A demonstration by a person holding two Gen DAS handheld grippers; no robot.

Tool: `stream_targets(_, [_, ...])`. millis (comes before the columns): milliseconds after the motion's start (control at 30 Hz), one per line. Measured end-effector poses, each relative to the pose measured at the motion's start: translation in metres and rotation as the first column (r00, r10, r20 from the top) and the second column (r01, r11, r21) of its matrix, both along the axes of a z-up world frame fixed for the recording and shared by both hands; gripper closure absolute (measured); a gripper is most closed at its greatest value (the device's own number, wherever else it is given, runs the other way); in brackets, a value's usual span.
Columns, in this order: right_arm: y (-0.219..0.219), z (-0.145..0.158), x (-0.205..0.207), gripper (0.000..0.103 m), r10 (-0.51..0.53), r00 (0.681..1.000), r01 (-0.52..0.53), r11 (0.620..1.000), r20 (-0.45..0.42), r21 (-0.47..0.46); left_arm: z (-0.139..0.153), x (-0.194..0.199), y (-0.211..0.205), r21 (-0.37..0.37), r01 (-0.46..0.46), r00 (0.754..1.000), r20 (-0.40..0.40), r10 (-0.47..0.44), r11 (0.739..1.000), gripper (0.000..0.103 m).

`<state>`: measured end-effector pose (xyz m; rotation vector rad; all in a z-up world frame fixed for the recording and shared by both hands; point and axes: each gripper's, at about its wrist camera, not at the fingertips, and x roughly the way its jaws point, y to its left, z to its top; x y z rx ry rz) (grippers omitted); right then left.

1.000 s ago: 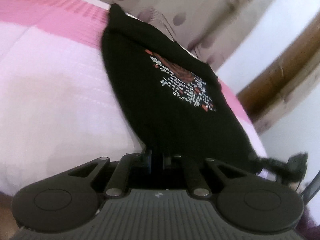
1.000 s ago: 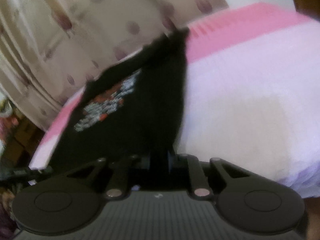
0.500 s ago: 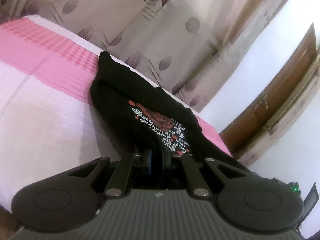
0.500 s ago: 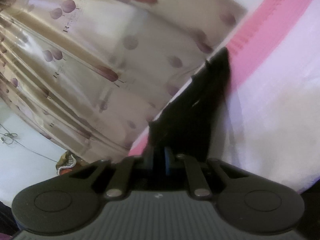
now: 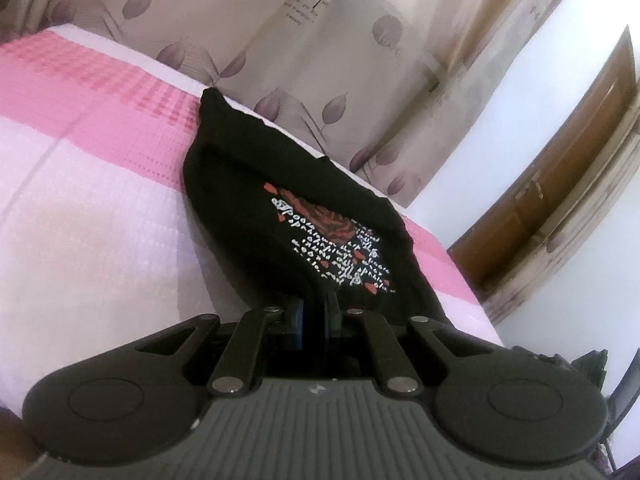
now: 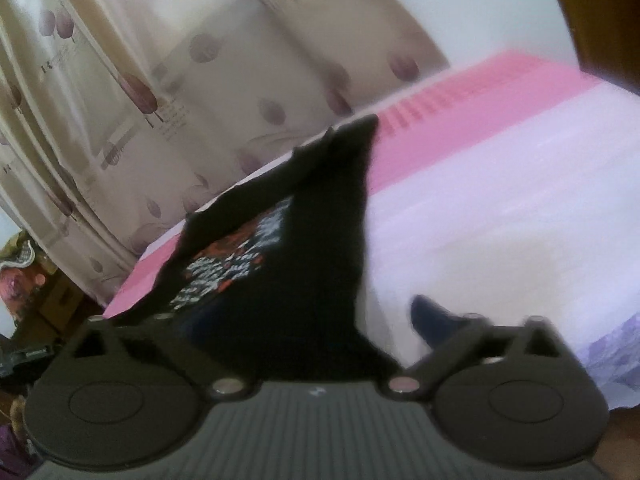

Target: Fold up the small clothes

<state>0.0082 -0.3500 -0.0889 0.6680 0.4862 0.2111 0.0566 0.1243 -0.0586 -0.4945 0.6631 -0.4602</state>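
The right gripper has let go, jaws springing apart, cloth loose between them. The left gripper is clamped on the black T-shirt, which stretches away across the pink bedspread. Left view shows the print crisp; right view blurs it, left finger hidden behind fabric.

right fingers blurred, shirt print smeared
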Motion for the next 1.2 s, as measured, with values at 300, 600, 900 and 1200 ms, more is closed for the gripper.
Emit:
stream_targets(300, [0.019, -0.020, 0.019, 0.075, 0.147, 0.987, -0.156, 0.977, -0.069, -0.148, -0.009, 0.003, 0.003, 0.033, -0.015, 0.999, -0.029, 0.016, 0.999, 0.093])
stream_targets(600, [0.005, -0.007, 0.007, 0.095, 0.166, 0.980, -0.193, 0.924, 0.108, 0.330, 0.005, 0.003, 0.005, -0.021, -0.053, 0.999, -0.001, 0.053, 0.998, 0.093])
stream_targets(900, [-0.005, 0.031, 0.025, 0.095, 0.102, 0.965, -0.202, 0.875, 0.241, 0.441, 0.031, 0.019, 0.002, -0.087, -0.054, 0.997, 0.054, 0.058, 0.995, 0.093])
stream_targets(1200, [-0.018, 0.064, 0.094, 0.095, 0.077, 0.960, -0.191, 0.882, 0.268, 0.432, 0.061, 0.072, 0.003, -0.141, -0.101, 0.988, 0.105, 0.117, 0.985, 0.093])
